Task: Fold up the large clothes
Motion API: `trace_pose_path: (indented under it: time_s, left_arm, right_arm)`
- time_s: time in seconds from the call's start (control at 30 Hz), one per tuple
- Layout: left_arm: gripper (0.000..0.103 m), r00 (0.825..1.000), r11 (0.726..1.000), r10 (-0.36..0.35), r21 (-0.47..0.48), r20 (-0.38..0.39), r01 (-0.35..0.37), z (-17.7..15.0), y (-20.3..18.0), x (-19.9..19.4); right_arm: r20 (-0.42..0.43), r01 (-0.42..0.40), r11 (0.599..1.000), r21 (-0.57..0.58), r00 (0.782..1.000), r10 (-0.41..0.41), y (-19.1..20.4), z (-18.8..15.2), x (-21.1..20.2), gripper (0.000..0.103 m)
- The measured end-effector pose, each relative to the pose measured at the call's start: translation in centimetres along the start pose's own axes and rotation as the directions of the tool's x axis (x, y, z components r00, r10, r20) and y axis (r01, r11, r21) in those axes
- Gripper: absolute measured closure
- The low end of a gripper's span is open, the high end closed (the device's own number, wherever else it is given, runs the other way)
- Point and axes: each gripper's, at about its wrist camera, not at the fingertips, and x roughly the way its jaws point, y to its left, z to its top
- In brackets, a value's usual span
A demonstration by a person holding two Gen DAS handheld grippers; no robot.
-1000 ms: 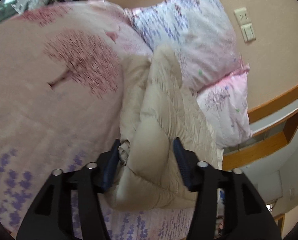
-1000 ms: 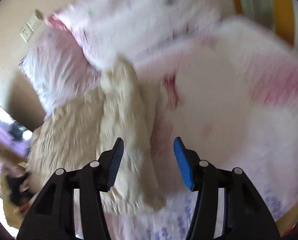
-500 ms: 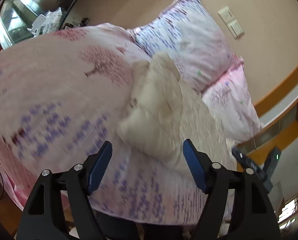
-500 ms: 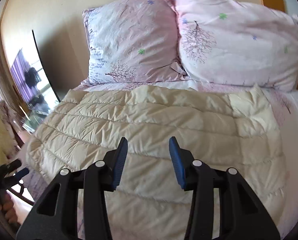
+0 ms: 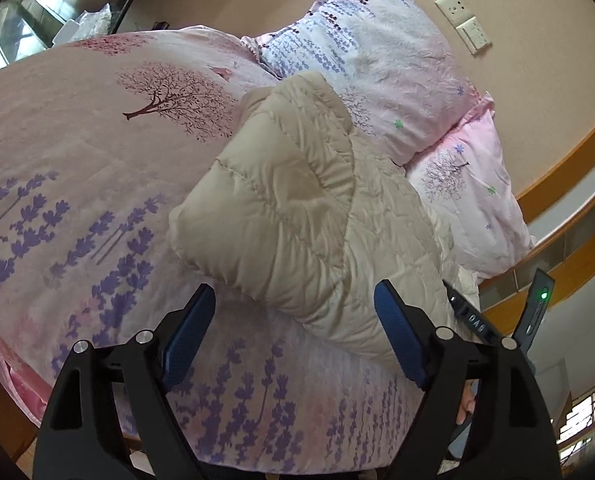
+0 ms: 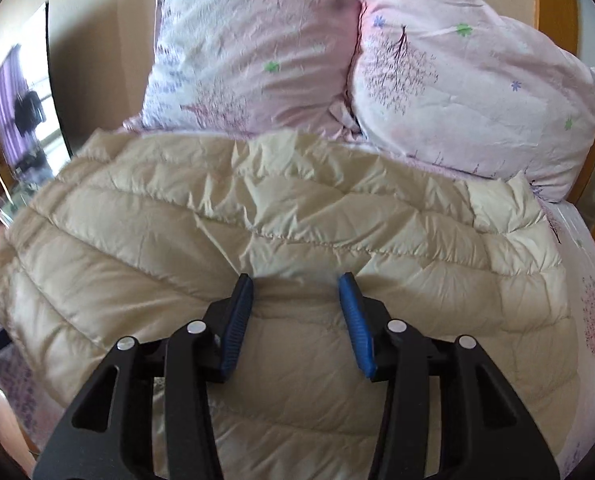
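A cream quilted down jacket [image 5: 297,216] lies folded on a pink floral bedspread [image 5: 77,168]. In the right wrist view the jacket [image 6: 257,220] spreads wide across the bed below the pillows. My left gripper [image 5: 295,296] is open and empty, held back from the jacket's near edge. My right gripper [image 6: 296,280] is open, just above the jacket's middle, with its blue pads [image 6: 353,312] close to the fabric and nothing between them. The right gripper's body [image 5: 533,312] shows at the right edge of the left wrist view.
Two pink floral pillows [image 6: 249,52] [image 6: 469,92] lean against the beige wall at the head of the bed. A wall socket and switch [image 5: 463,22] sit above them. A wooden ledge [image 5: 569,184] runs along the wall. A glass cabinet [image 5: 25,12] stands beyond the bed.
My left gripper let go of the jacket and drew back, opening wide. My right gripper swung round over the jacket and came lower and closer to it.
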Motion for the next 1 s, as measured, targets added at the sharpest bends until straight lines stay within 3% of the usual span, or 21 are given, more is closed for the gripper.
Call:
trace_pose_path:
  time_s: [0.2,0.57,0.63,0.7,0.8,1.0]
  left_arm:
    - [0.021,1.0,0.997,-0.013,-0.08,0.024,0.015,1.2,0.6,0.5]
    - [0.023,0.997,0.989,0.004,-0.149,0.072,0.007,2.5,0.2,2.2]
    - [0.029,0.997,0.987,0.002,-0.159,0.077,0.01,2.7,0.1,2.6]
    - [0.048,0.996,0.988,-0.009,-0.155,0.092,0.023,2.9,-0.2,2.7]
    - [0.065,0.993,0.992,-0.025,-0.117,0.116,0.039,3.1,-1.3,2.5]
    - [0.074,0.977,0.993,-0.115,0.046,0.178,0.108,3.9,-5.7,0.9]
  right_arm:
    - [-0.044,0.031,0.999,-0.037,0.999,-0.033,0.8,-0.7,1.8,0.055]
    - [-0.039,0.063,0.996,-0.057,0.997,-0.065,1.1,-1.2,1.9,0.055]
    - [-0.035,0.07,0.996,-0.062,0.997,-0.072,1.2,-1.2,1.9,0.055]
    - [-0.035,0.076,0.995,-0.067,0.996,-0.079,1.3,-1.2,2.0,0.055]
    - [-0.039,0.085,0.994,-0.075,0.995,-0.089,1.4,-1.2,2.1,0.054]
    - [-0.053,0.081,0.994,-0.076,0.995,-0.085,1.3,-1.3,2.4,0.054]
